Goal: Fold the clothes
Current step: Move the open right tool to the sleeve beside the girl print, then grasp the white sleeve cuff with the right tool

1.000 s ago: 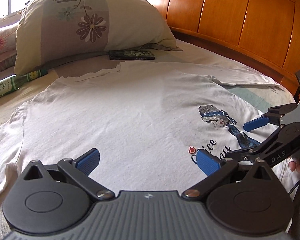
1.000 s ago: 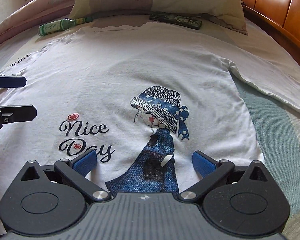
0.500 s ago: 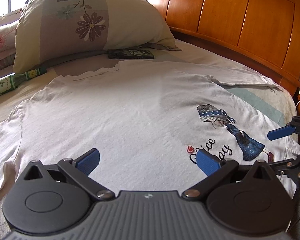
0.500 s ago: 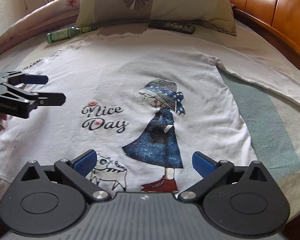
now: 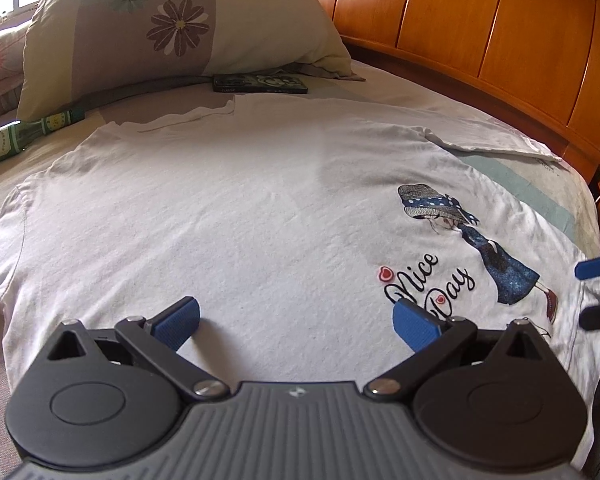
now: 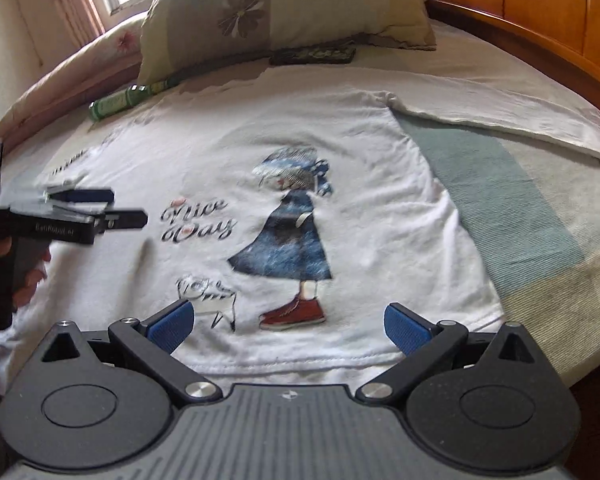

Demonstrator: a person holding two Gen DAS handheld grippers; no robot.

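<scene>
A white long-sleeved shirt (image 5: 240, 208) with a girl print and "Nice Day" lettering lies flat, front up, on the bed; it also shows in the right wrist view (image 6: 372, 184). My left gripper (image 5: 296, 320) is open and empty, low over the shirt's lower left body; it also appears at the left edge of the right wrist view (image 6: 120, 208). My right gripper (image 6: 286, 322) is open and empty, over the shirt's bottom hem (image 6: 300, 362); its fingertips (image 5: 596, 269) show at the right edge of the left wrist view. One sleeve (image 6: 500, 116) stretches out to the right.
A floral pillow (image 5: 172, 28) stands at the far end, with a dark flat box (image 5: 260, 83) and a green bottle (image 5: 24, 136) next to it. A wooden headboard (image 5: 480, 32) runs along the right side. The bed's front edge (image 6: 580, 364) is near my right gripper.
My right gripper has drawn back toward the shirt's hem, so more of the print and the hem show. My left gripper has barely moved. Both stay open.
</scene>
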